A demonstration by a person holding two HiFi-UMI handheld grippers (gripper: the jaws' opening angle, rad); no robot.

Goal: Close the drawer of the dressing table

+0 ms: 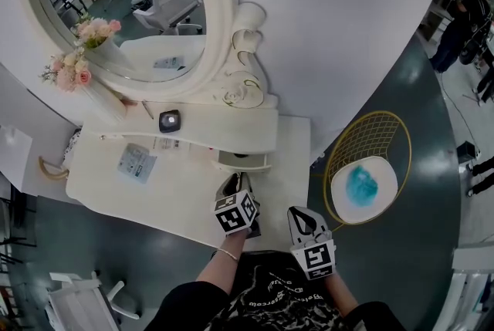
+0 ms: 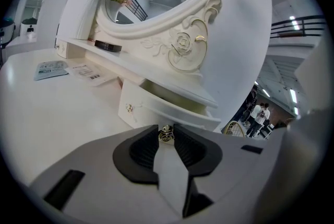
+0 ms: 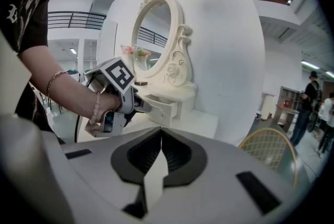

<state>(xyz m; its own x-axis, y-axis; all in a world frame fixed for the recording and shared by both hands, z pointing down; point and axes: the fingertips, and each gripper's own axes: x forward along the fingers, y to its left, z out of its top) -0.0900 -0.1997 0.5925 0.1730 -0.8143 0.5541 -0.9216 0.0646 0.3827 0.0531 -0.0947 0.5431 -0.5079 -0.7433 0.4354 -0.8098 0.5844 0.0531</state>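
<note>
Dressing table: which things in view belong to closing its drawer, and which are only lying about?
For the job:
- open drawer
- its knob
- left gripper, closed on the knob

Just lying about:
- flowers
- small black case on the shelf
- leaflet on the tabletop
- wire chair
- right gripper, shut and empty

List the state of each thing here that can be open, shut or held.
drawer: open, pulled out from under the shelf.
knob: clamped between the left gripper's jaws.
left gripper: shut on the knob.
right gripper: shut, nothing between its jaws.
</note>
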